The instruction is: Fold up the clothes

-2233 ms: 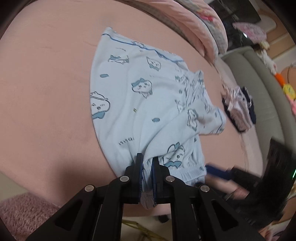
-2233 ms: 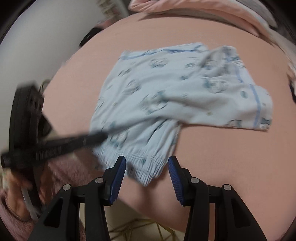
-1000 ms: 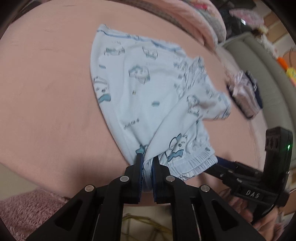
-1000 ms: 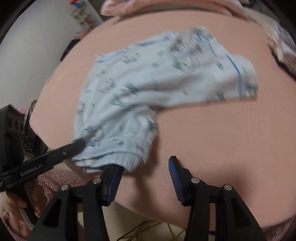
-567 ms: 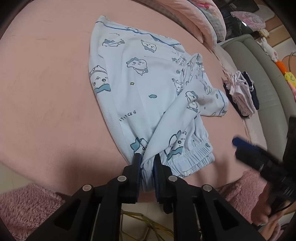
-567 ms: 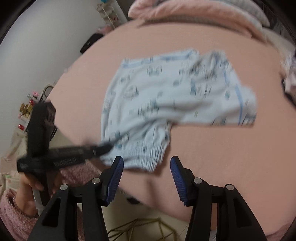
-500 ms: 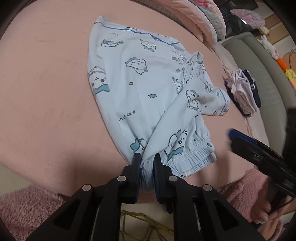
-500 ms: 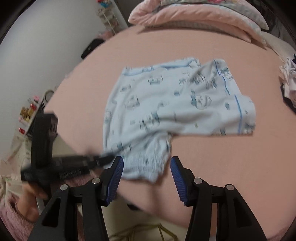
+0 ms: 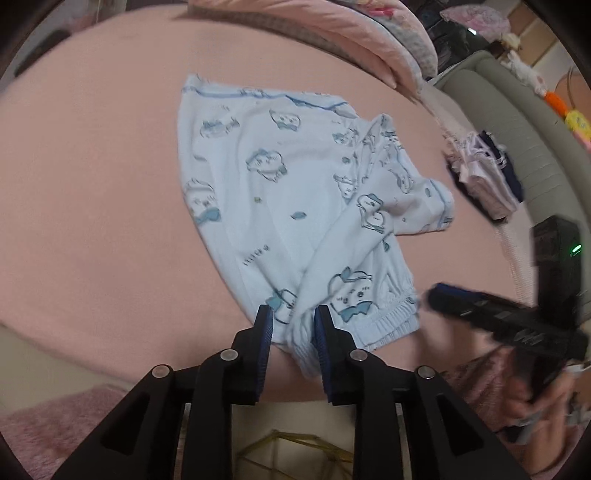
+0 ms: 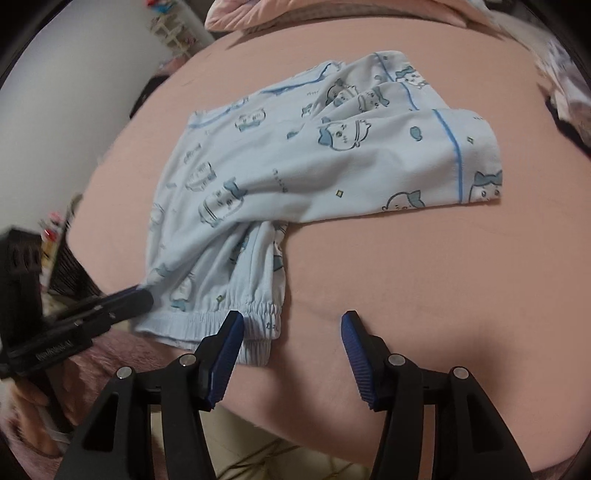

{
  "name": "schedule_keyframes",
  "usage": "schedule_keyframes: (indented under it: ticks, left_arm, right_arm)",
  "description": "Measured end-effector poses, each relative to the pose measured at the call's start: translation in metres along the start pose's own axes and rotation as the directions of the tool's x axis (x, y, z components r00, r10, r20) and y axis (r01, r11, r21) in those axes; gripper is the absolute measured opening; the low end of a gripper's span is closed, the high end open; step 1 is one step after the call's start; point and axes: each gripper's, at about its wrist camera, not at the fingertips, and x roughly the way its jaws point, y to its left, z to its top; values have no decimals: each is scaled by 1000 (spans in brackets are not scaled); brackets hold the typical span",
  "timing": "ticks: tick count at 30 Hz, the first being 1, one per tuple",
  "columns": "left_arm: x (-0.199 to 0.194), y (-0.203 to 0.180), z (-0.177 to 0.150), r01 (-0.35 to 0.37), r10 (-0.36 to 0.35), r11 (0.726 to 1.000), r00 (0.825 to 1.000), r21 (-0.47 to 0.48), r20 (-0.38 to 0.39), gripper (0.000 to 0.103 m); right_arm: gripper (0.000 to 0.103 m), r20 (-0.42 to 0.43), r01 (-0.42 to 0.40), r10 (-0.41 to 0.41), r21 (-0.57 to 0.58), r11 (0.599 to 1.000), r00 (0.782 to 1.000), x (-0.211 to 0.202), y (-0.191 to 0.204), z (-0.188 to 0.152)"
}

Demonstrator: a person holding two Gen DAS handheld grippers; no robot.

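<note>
Light blue pyjama shorts [image 9: 295, 192] with cartoon prints lie crumpled on the pink bed [image 9: 92, 184], their elastic waistband [image 10: 236, 310] at the near edge. My left gripper [image 9: 293, 321] stands slightly open at that edge, with a raised fold of the fabric loose between its fingers. In the right wrist view the left gripper [image 10: 142, 295] touches the shorts' [image 10: 295, 166] left corner. My right gripper [image 10: 291, 328] is open wide just in front of the waistband's right end, its left finger [image 10: 225, 343] over the hem; in the left wrist view the right gripper [image 9: 436, 295] is blurred.
A small pile of folded clothes [image 9: 484, 177] lies at the bed's far right. Pink pillows and bedding [image 9: 332, 26] line the far edge. A grey-green sofa [image 9: 517, 122] stands beyond. A hand [image 9: 524, 406] holds the right gripper. Pink fluffy fabric [image 9: 37, 424] lies below the bed edge.
My left gripper's fingers have parted from their tight pinch on the fold. My right gripper has moved in close to the waistband's right end, still open.
</note>
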Motion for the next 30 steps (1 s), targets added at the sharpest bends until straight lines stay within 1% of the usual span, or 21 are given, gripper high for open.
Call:
schedule_keyframes:
  ticks: [1,2,3,5,7,9,11,13,14,16,17,18,19,20,23,25,26,29,30]
  left_arm:
    - [-4,-2,1,-21,21,1000,1000,11,14,21]
    - [-8,-5,2,-40,39,999,999,21,29,21]
    - [-12,-9,5,-45,43,998,998,35,40,21]
    - [-13,-26,16,-15,11,996,999,87,47,21]
    - [-7,-51,28,24,-31,986,999,163,39,21]
    - [10,-84,41,44,-51,968,998,245,25,21]
    - [27,-119,50,62,-73,938,997,340,20,21]
    - [43,-152,58,69,-87,905,996,421,23,21]
    - [51,-168,62,72,-94,888,995,455,26,21]
    - [69,-201,69,67,-99,849,994,525,34,21]
    - [77,-211,72,55,-92,835,995,548,40,23]
    - [84,-222,74,43,-85,820,995,571,47,24]
    - [91,-231,77,31,-77,805,996,592,52,28]
    - [98,-237,80,24,-69,798,996,602,51,34]
    - [117,-250,86,-18,-24,776,998,630,58,42]
    - [124,-252,85,-46,2,763,998,644,68,42]
    - [128,-252,84,-55,14,757,998,651,68,42]
    - [146,-251,82,-87,67,736,996,671,56,42]
    - [151,-248,82,-72,64,752,997,655,37,41]
  right_arm:
    - [54,10,-12,12,14,1000,1000,-8,-2,1]
    - [54,18,-8,7,32,999,1000,-15,-8,3]
    - [55,25,17,-18,55,998,1000,-22,-18,9]
    - [55,35,65,-69,102,993,997,-36,-38,19]
    - [55,41,109,-116,144,984,992,-48,-59,30]
    - [55,43,157,-166,155,975,985,-52,-79,40]
    - [55,53,200,-212,166,966,976,-56,-96,49]
    - [55,80,210,-228,194,958,970,-59,-113,51]
    - [55,95,203,-227,214,955,969,-65,-119,48]
    - [55,124,144,-186,288,947,975,-70,-136,33]
    - [55,124,118,-167,332,936,978,-69,-148,25]
    - [55,105,107,-157,373,922,982,-65,-158,18]
    - [55,91,102,-149,396,913,985,-63,-165,14]
    - [55,85,92,-139,412,906,987,-62,-172,11]
    - [55,88,98,-146,409,907,985,-68,-180,11]
    - [55,92,130,-179,393,910,980,-71,-181,15]
    - [55,90,134,-183,391,910,979,-71,-181,15]
    - [55,70,111,-152,402,909,986,-66,-185,18]
    - [55,65,108,-146,402,909,987,-64,-185,19]
